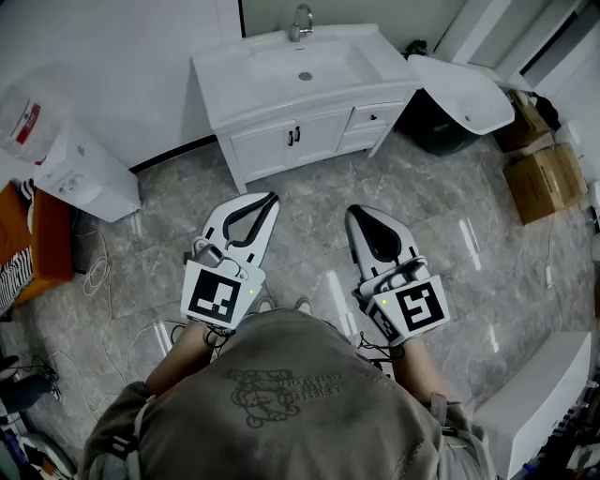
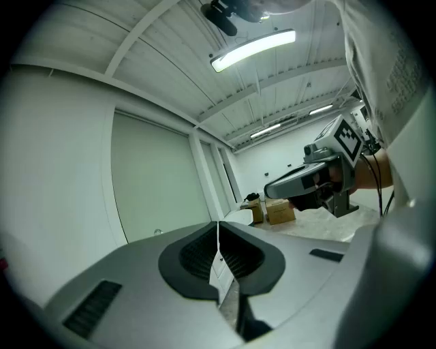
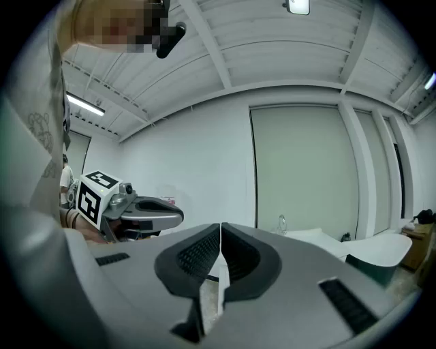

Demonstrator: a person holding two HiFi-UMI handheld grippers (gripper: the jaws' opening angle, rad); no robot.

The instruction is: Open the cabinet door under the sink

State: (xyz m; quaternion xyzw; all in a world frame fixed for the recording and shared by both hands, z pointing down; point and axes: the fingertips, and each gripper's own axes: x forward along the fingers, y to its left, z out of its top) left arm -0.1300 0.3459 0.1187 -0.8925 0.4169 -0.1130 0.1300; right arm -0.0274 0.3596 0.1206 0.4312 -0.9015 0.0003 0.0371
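Grey printed shirt [image 1: 300, 394] sits nearest. Grey-white left gripper [image 1: 270, 199] & right gripper [image 1: 354, 216]: jaws closed, empty. White cabinet door [image 1: 272, 148] under white ceramic sink [image 1: 333, 64] is well ahead. Approach, open jaws, clamp black handle [image 1: 294, 136], pull along hinge arc.

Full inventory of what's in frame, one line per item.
vanity cabinet: 1, white, top centre by the wall
sink: 1, white, in the vanity top
faucet: 1, metal, behind the sink
cabinet doors: 2, white with dark handles, under the sink, closed
tub: 1, white, right of the vanity
cardboard boxes: at least 2, brown, right edge
cables: several, pale, floor at left
floor: grey marble tile
left gripper: 1, white and black, shut, empty
right gripper: 1, white and black, shut, empty
shirt: 1, grey, bottom centre
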